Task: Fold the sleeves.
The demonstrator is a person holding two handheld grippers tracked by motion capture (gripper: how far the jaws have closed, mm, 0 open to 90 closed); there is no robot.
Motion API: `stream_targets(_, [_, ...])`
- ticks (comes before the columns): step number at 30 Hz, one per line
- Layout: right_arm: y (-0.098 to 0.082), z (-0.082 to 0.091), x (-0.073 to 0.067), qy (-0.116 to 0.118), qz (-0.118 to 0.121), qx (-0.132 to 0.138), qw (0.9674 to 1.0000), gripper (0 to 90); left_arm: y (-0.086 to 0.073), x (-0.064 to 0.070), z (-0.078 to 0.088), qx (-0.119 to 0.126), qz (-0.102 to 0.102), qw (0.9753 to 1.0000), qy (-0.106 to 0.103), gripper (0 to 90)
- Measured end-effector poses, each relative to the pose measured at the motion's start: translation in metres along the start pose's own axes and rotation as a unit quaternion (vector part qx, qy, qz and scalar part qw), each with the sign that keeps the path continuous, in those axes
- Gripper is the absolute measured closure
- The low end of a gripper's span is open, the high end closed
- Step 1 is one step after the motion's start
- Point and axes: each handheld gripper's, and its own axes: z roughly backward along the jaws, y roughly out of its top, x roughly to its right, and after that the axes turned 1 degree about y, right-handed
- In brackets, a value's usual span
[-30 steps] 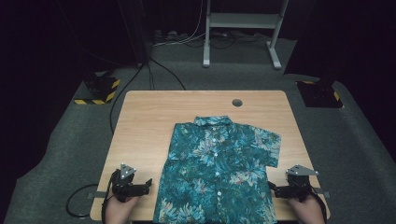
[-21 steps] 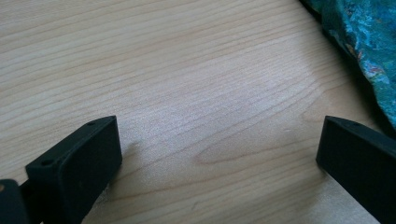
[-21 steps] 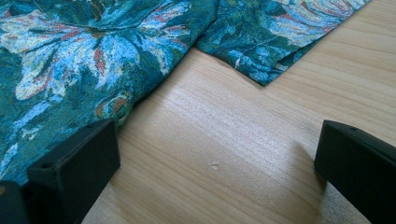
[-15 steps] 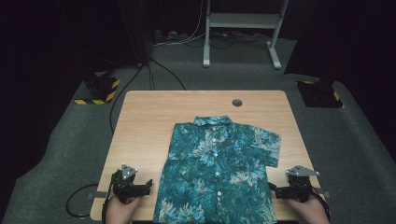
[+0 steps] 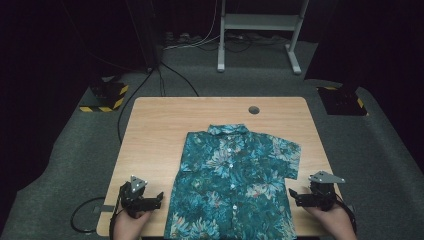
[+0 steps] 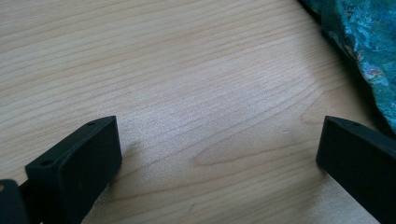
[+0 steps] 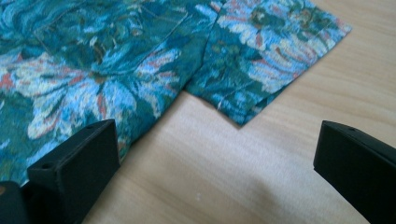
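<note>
Both grippers poised beside the shirt, fold not yet begun.
The shirt (image 5: 234, 185) lies flat at the counter's (image 5: 160, 130) 6 o'clock; left gripper (image 5: 159, 199) and right gripper (image 5: 292, 195) flank it with jaws wide, empty; next, each likely needs to pinch a side edge.

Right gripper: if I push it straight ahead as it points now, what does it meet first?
Probably the teal floral short-sleeved shirt: bare wooden table lies between the open right gripper jaws, then the sleeve hem. Depth is uncertain.

The light wooden table (image 5: 165, 130) was brightly lit from above while its surroundings stayed dark. The close views were soft, slightly blurred.
</note>
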Motion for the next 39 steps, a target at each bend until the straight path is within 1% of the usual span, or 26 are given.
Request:
stream_targets(1, [0.003,-0.001,0.000,-0.008,0.008,-0.004,0.9999,0.2,0.000,0.000,0.000,0.000,0.000,1.0000,0.000,0.4])
stream_targets(2, [0.003,-0.001,0.000,-0.008,0.008,-0.004,0.9999,0.2,0.000,0.000,0.000,0.000,0.000,1.0000,0.000,0.4])
stream_targets(3, [0.005,-0.001,0.000,-0.011,0.013,-0.003,0.9998,0.0,0.000,0.000,0.000,0.000,0.000,1.0000,0.000,0.4])
stream_targets(4, [0.008,-0.002,0.001,-0.006,0.011,-0.001,0.9999,0.0,0.000,0.000,0.000,0.000,0.000,1.0000,0.000,0.4])
stream_targets(8, [0.011,-0.004,0.003,-0.006,0.009,0.002,0.9999,0.1,0.000,0.000,0.000,0.000,0.000,1.0000,0.000,0.4])
stream_targets(11, [0.013,-0.006,0.006,0.006,-0.006,0.004,1.0000,0.0,0.000,0.000,0.000,0.000,-0.001,1.0000,-0.001,0.4])
stream_targets(12, [0.014,-0.007,0.007,0.011,-0.016,0.003,0.9998,0.0,0.000,0.000,0.000,-0.001,-0.003,1.0000,-0.001,0.4])
stream_targets(14, [0.015,-0.008,0.010,0.010,-0.017,0.006,0.9998,0.1,0.000,0.000,0.000,-0.001,-0.004,1.0000,-0.002,0.4])
stream_targets(17, [0.016,-0.011,0.013,0.006,-0.021,0.005,0.9997,0.1,0.000,0.000,0.000,-0.001,-0.005,1.0000,-0.002,0.4])
stream_targets(19, [0.019,-0.015,0.017,-0.003,-0.022,0.004,0.9997,0.3,0.000,0.000,0.000,-0.001,-0.005,1.0000,-0.002,0.4])
stream_targets(21, [0.020,-0.016,0.018,-0.006,-0.022,0.003,0.9997,0.3,0.000,0.000,0.000,-0.001,-0.004,1.0000,-0.002,0.5])
stream_targets(23, [0.023,-0.019,0.020,-0.014,-0.021,0.002,0.9997,0.3,0.000,0.000,0.000,-0.001,-0.005,1.0000,-0.002,0.4])
stream_targets(26, [0.027,-0.021,0.027,-0.018,-0.024,0.008,0.9995,0.1,0.001,0.000,-0.001,-0.001,-0.004,1.0000,-0.002,0.4])
stream_targets(27, [0.027,-0.021,0.027,-0.018,-0.024,0.008,0.9995,0.1,0.001,0.000,-0.001,-0.001,-0.004,1.0000,-0.002,0.4])
stream_targets(28, [0.028,-0.021,0.029,-0.027,-0.018,0.009,0.9994,0.1,0.001,0.001,-0.001,0.000,-0.003,1.0000,-0.002,0.4])
stream_targets(29, [0.030,-0.022,0.032,-0.031,-0.015,0.013,0.9993,0.1,0.001,0.001,-0.001,0.000,-0.004,1.0000,-0.002,0.4])
stream_targets(33, [0.033,-0.024,0.038,-0.034,-0.018,0.020,0.9990,0.2,0.001,0.001,-0.001,0.000,-0.003,1.0000,-0.002,0.4])
stream_targets(35, [0.038,-0.027,0.042,-0.038,-0.030,0.021,0.9986,0.0,0.001,0.001,-0.001,-0.001,-0.004,1.0000,-0.002,0.4])
stream_targets(37, [0.041,-0.030,0.045,-0.039,-0.033,0.022,0.9985,0.0,0.001,0.001,-0.001,-0.001,-0.004,1.0000,-0.002,0.4])
stream_targets(39, [0.042,-0.032,0.047,-0.037,-0.032,0.022,0.9986,0.0,0.001,0.001,-0.001,0.000,-0.004,1.0000,-0.002,0.4])
